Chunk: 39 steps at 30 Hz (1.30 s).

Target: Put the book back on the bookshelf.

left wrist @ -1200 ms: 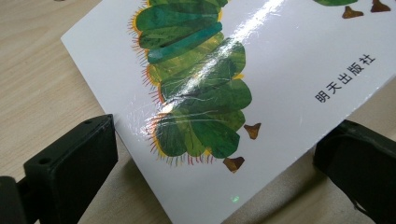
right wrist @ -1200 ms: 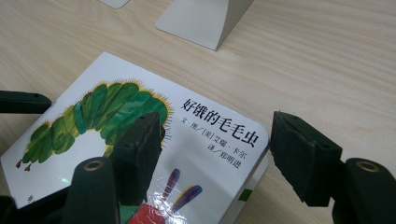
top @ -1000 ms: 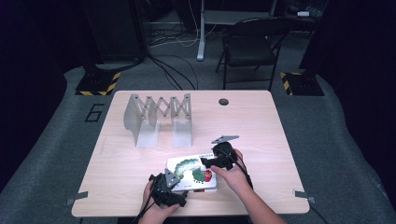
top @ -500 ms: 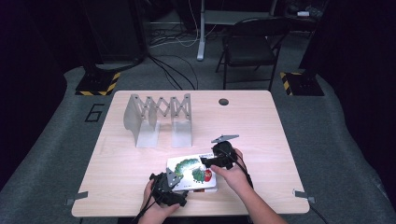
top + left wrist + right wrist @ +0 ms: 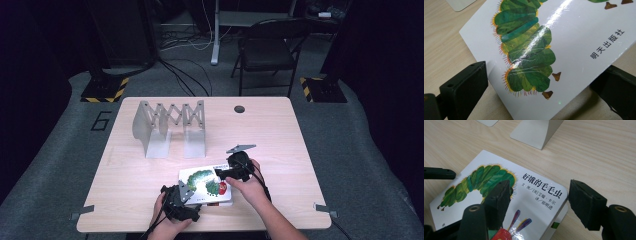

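Lying flat near the 6 o'clock edge of the table (image 5: 150,165): picture book (image 5: 207,186), caterpillar cover up. Straddling its 7 o'clock corner, left gripper (image 5: 186,194), jaws apart, one each side, pads not pressing. Hovering over the 3 o'clock edge, right gripper (image 5: 539,202), jaws parted, one above the cover, one off the edge. Standing at 11 o'clock, well apart: grey accordion rack (image 5: 170,127).

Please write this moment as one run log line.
book: on table | left gripper: jaws astride its corner, grip unclear | right gripper: open, over another corner
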### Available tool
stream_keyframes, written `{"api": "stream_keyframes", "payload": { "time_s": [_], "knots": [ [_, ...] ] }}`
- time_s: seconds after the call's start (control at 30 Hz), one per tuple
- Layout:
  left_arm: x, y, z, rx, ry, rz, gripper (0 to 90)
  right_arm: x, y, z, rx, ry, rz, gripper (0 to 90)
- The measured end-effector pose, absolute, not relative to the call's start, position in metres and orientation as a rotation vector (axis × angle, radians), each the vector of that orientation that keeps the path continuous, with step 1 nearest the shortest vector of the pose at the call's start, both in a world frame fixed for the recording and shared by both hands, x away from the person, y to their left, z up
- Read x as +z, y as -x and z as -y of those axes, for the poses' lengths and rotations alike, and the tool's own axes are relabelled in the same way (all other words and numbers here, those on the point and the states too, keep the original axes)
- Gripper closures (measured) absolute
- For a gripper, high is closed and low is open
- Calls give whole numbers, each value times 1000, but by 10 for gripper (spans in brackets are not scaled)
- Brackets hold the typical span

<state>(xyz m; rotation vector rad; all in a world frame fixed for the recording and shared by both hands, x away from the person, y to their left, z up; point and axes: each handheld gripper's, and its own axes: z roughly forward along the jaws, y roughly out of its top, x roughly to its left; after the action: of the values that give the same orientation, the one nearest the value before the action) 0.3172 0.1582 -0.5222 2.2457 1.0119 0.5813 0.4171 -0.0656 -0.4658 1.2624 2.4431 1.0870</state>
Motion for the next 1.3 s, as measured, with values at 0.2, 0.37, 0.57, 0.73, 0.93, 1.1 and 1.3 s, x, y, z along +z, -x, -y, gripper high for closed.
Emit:
{"api": "stream_keyframes", "payload": {
  "time_s": [0.2,0.37,0.57,0.73,0.93,1.1,1.3],
  "knots": [
    [-522,-317,-158,591,-2254,-1006,18,-465,-417,66,1080,-1257,-2448,339],
    [-522,-315,-157,606,-2247,-989,29,-465,-417,66,1082,-1260,-2447,339],
    [-522,-314,-157,616,-2251,-971,35,-465,-415,66,1085,-1281,-2447,339],
    [-521,-307,-152,679,-2267,-883,107,-465,-415,66,1080,-1295,-2448,339],
    [-522,-307,-152,684,-2252,-900,109,-464,-415,66,1084,-1298,-2447,339],
    [-523,-308,-154,671,-2235,-903,111,-464,-415,67,1139,-1269,-2465,416],
    [-525,-307,-154,688,-2210,-907,113,-467,-413,60,1129,-1257,-2516,385]
  ]
}}
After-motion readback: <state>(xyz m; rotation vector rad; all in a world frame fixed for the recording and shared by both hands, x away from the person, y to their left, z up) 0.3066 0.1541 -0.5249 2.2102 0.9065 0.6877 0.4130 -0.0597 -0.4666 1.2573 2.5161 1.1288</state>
